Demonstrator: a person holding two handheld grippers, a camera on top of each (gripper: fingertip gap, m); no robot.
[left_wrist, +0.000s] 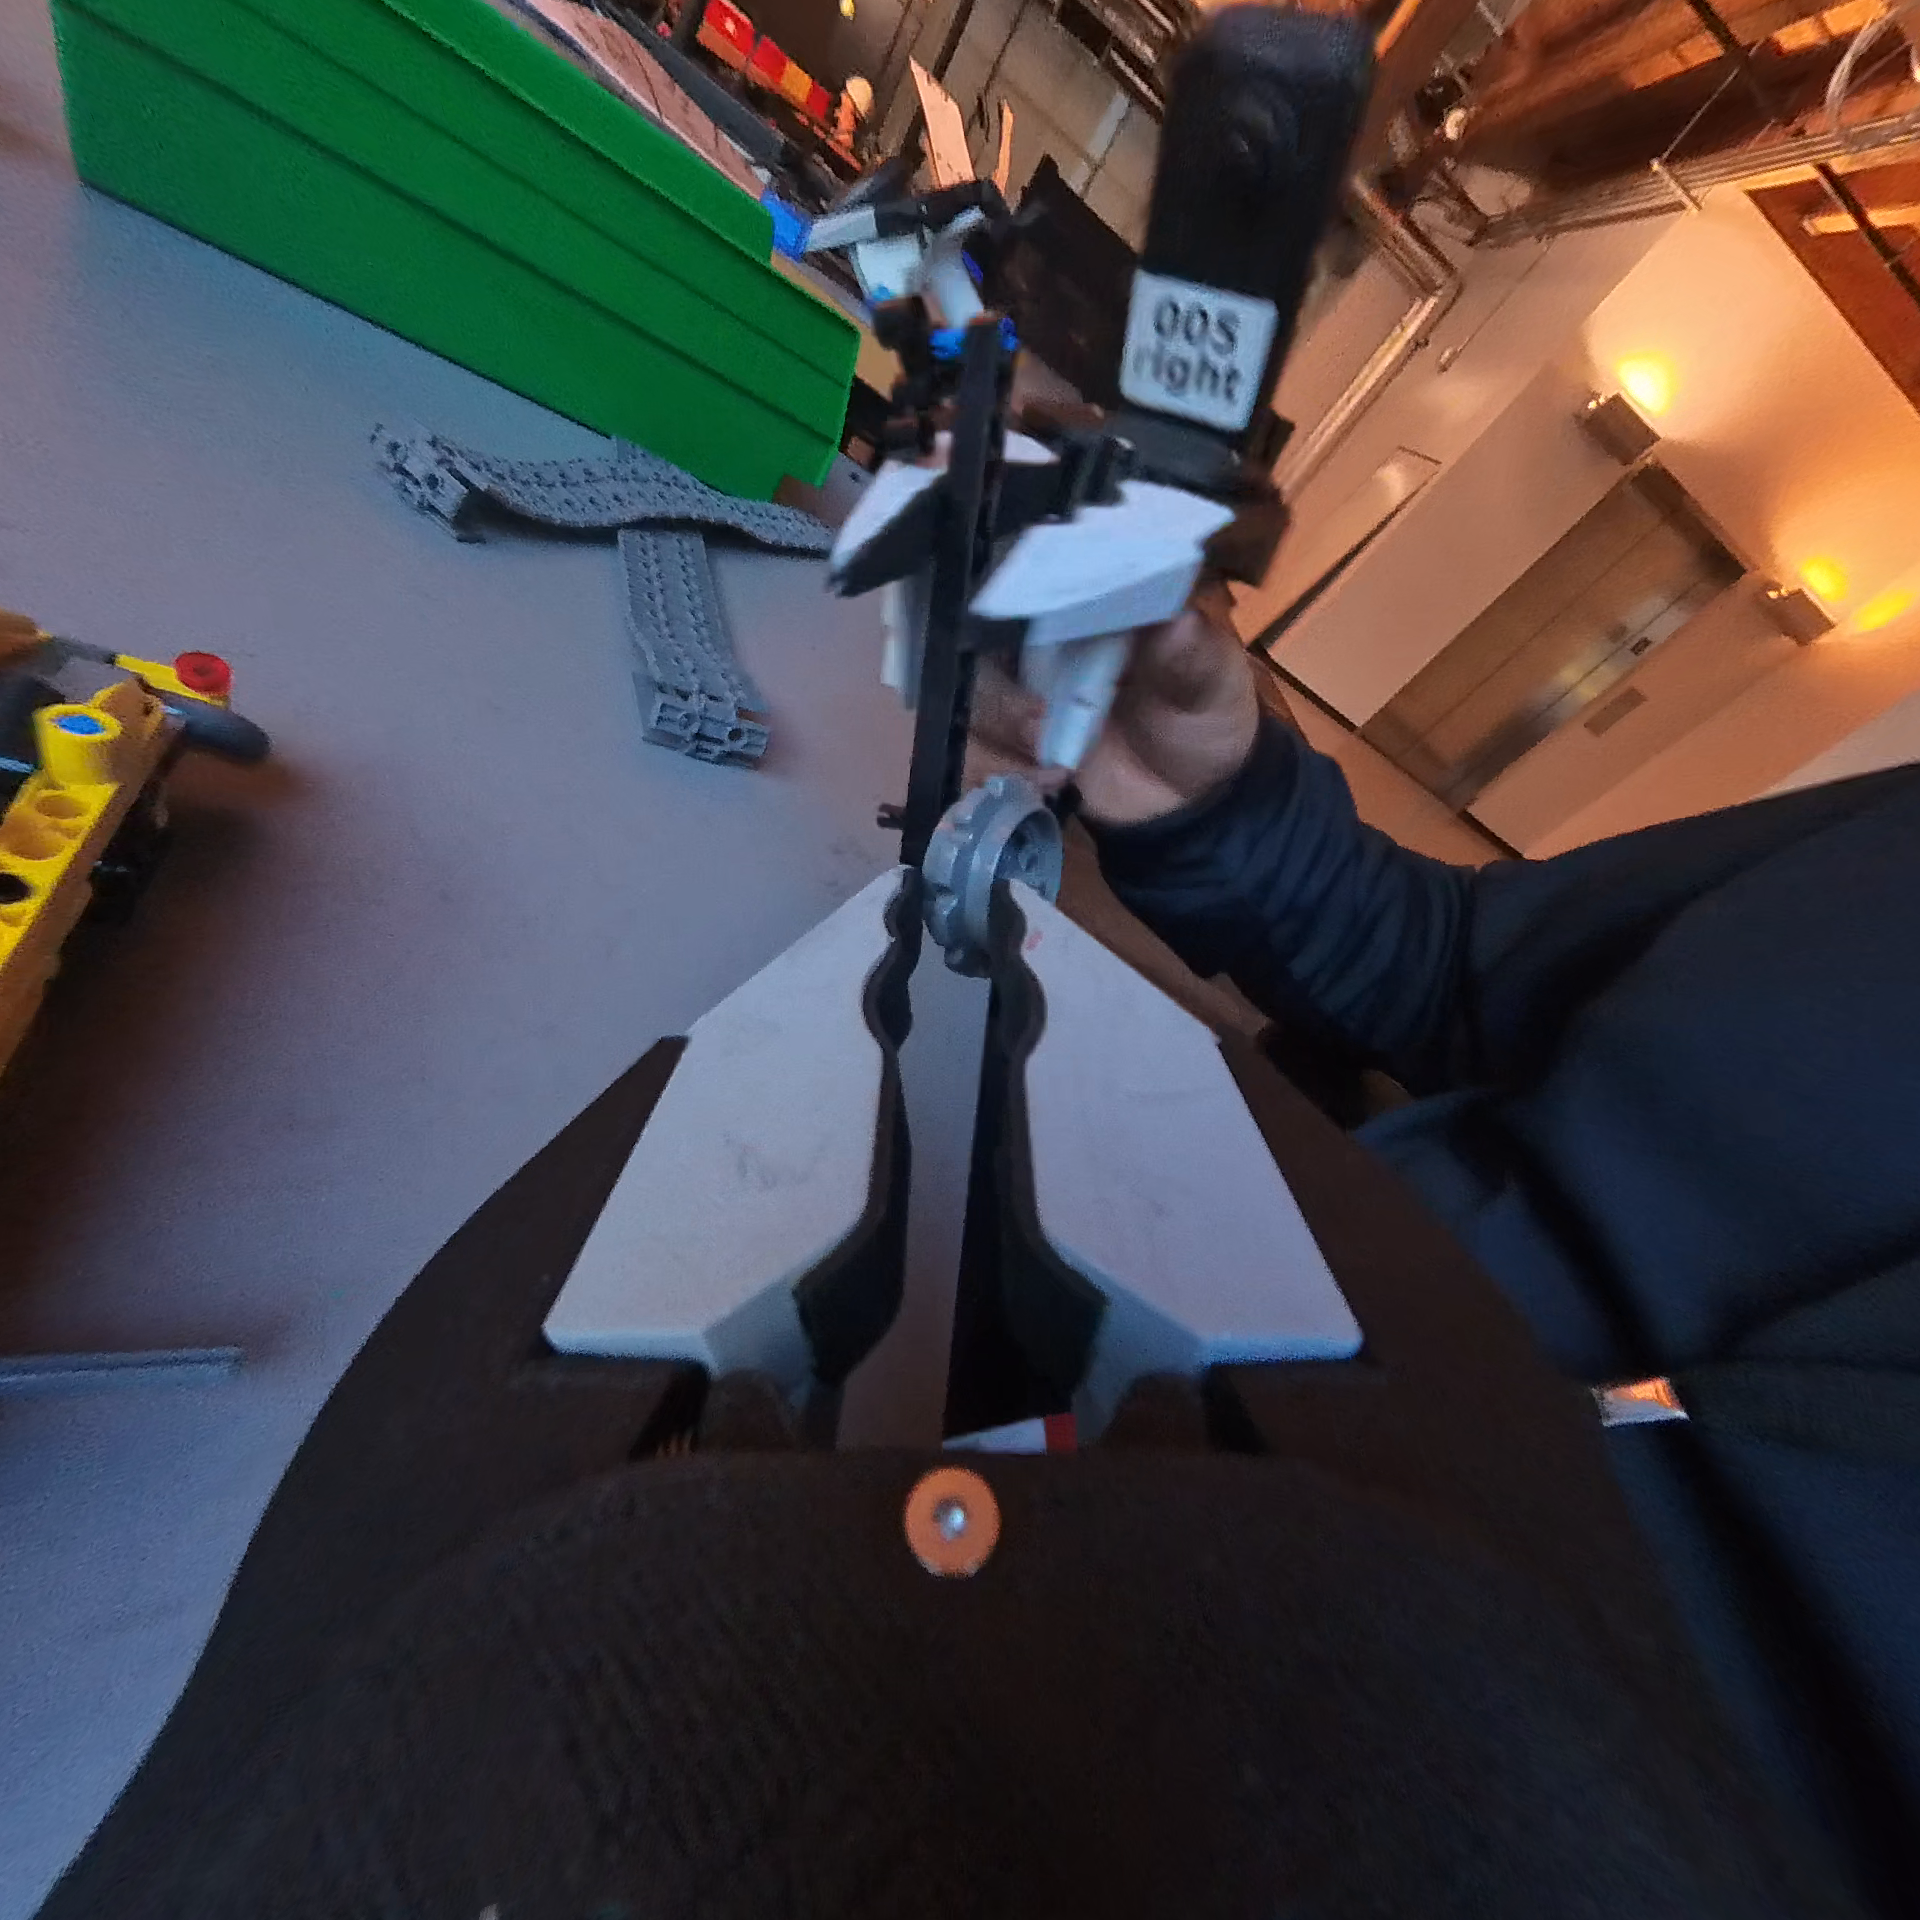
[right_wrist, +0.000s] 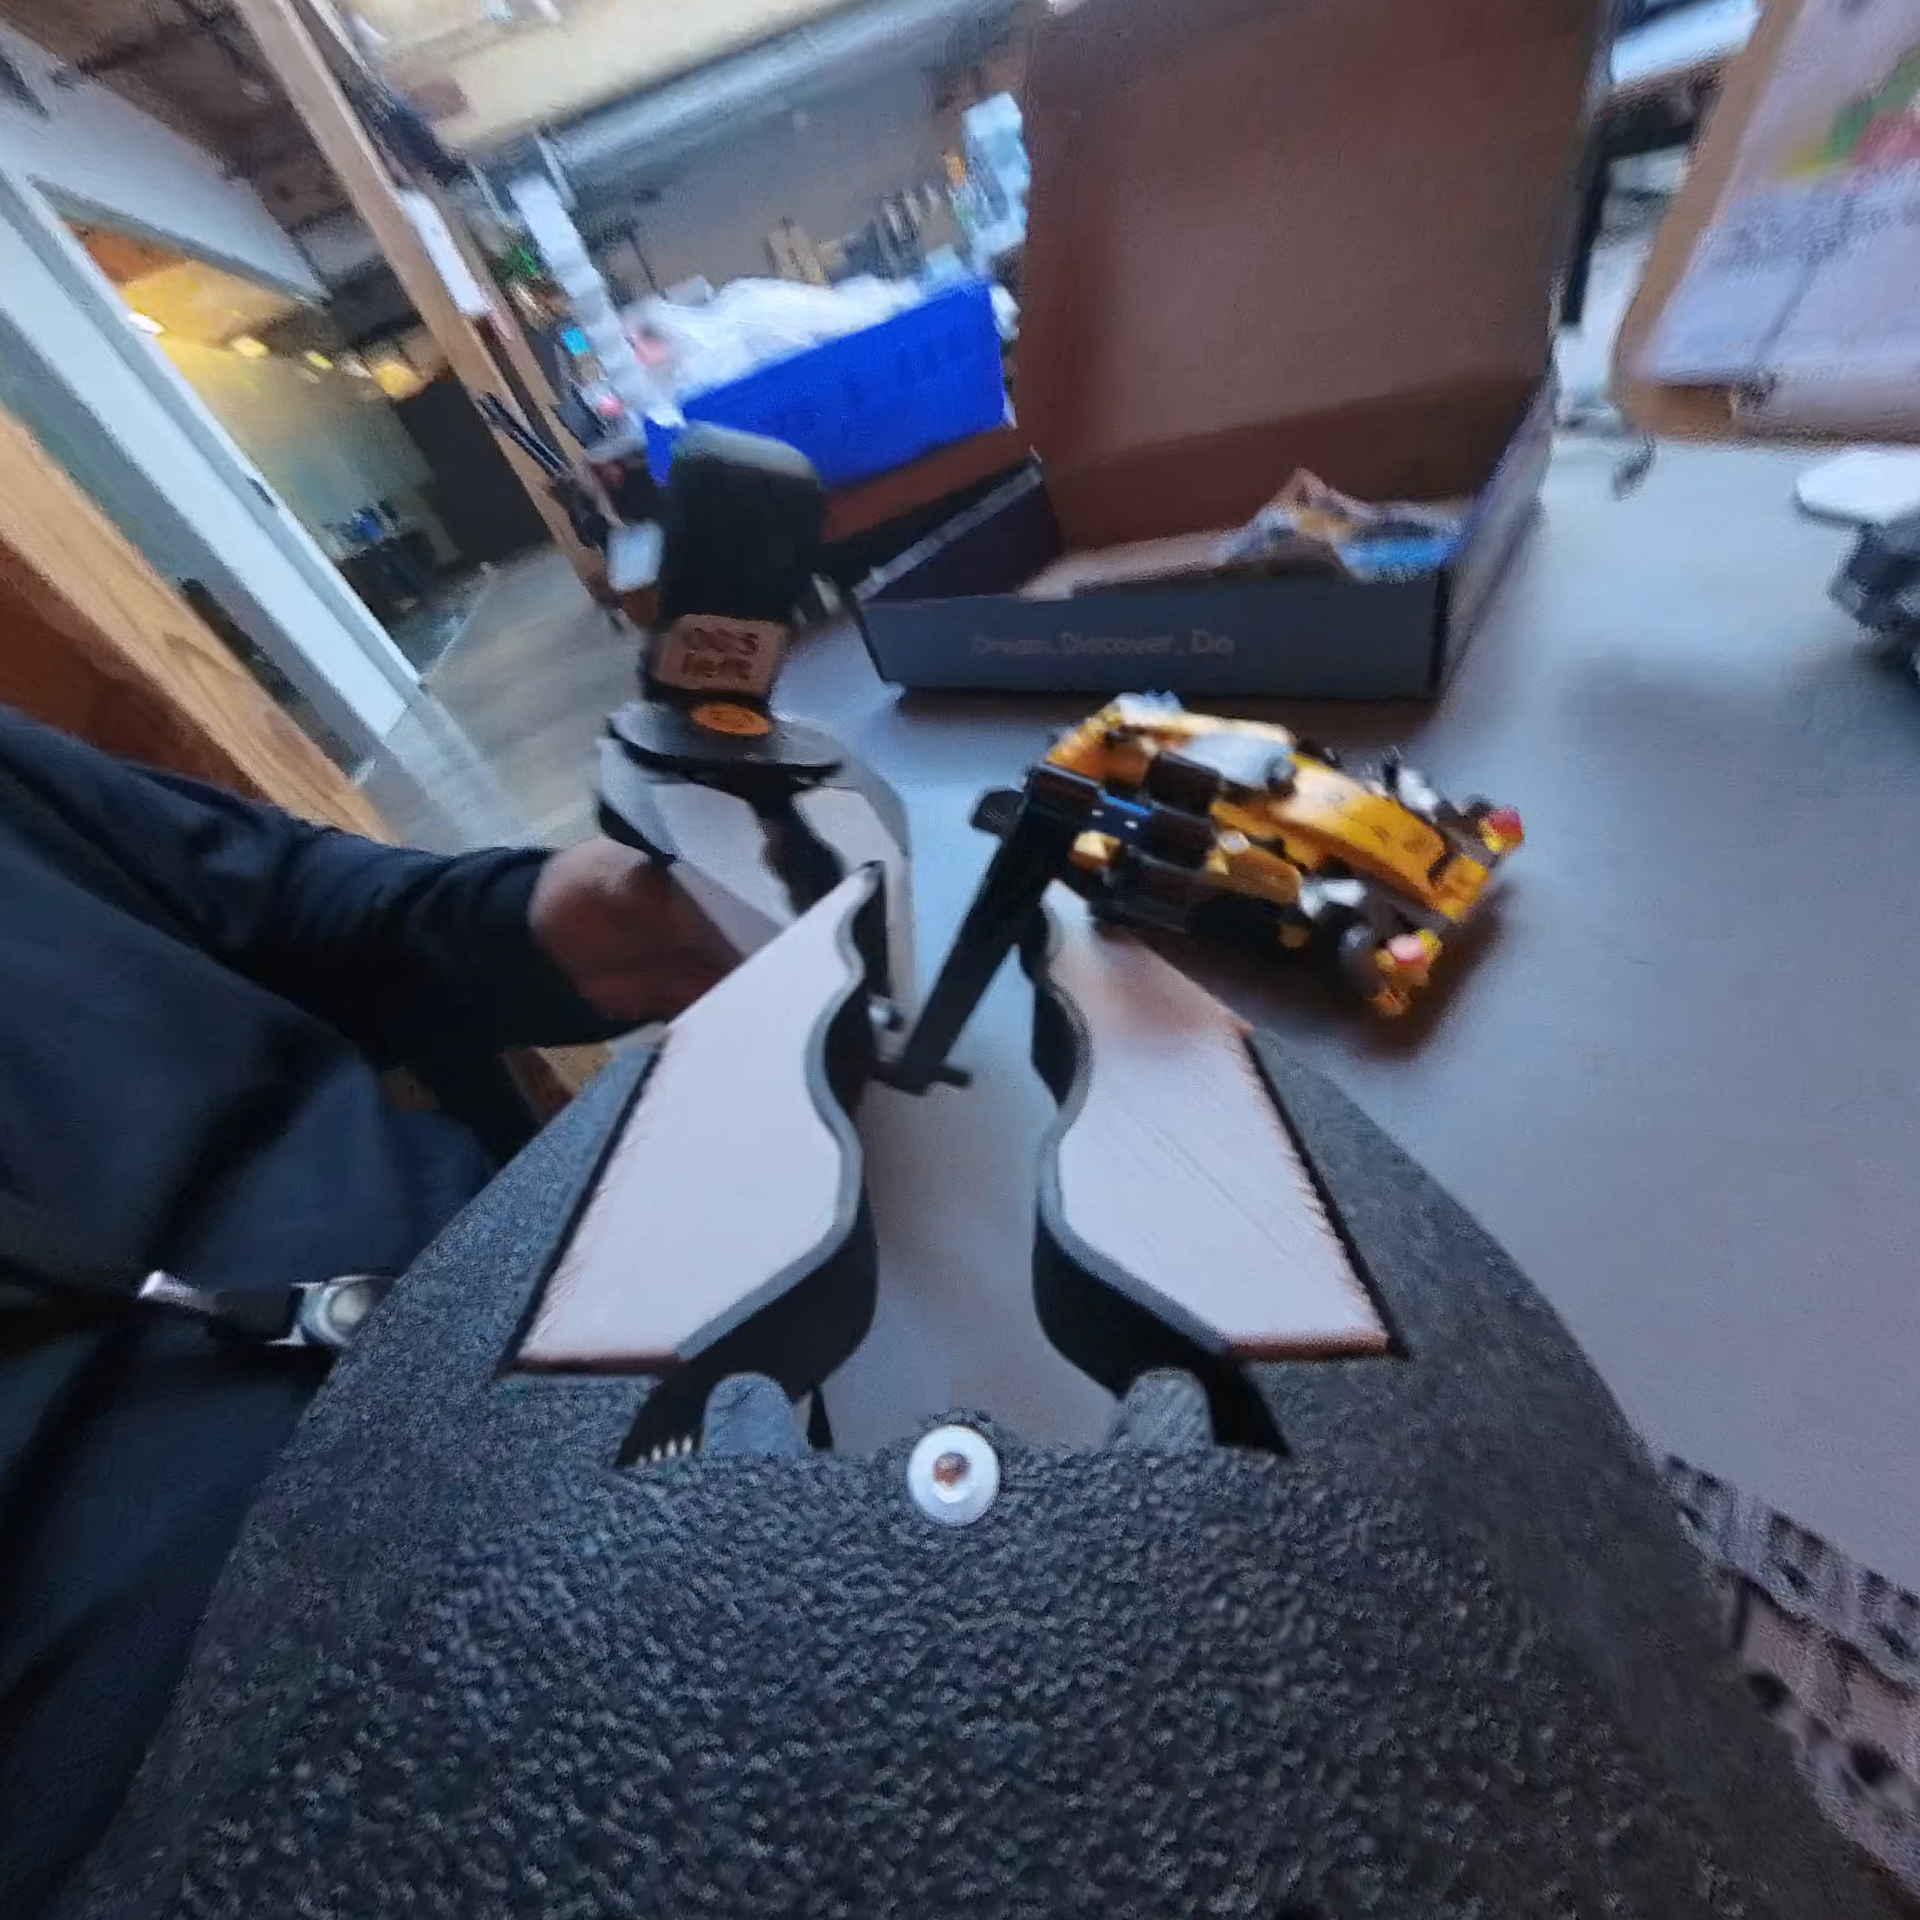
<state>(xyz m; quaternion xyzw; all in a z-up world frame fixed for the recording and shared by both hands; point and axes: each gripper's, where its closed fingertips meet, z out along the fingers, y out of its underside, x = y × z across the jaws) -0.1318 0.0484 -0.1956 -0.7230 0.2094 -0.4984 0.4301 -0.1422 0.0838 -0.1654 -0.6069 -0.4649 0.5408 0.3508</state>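
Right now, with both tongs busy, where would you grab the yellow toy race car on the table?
Likely the toy race car's slim yellow midbody, between the axles, coming from above with the tongs spanning its width. It appears to sit upright on the table, and the wheels jut out near both ends, so side or end approaches look awkward.

Left claw (left_wrist: 961, 914) tips around grey toothed wheel (left_wrist: 992, 868).

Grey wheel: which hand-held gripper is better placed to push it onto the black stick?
Left, probably: the left hand-held gripper pinches the grey wheel beside the end of the black stick, while the right hand-held gripper is busy holding that stick.
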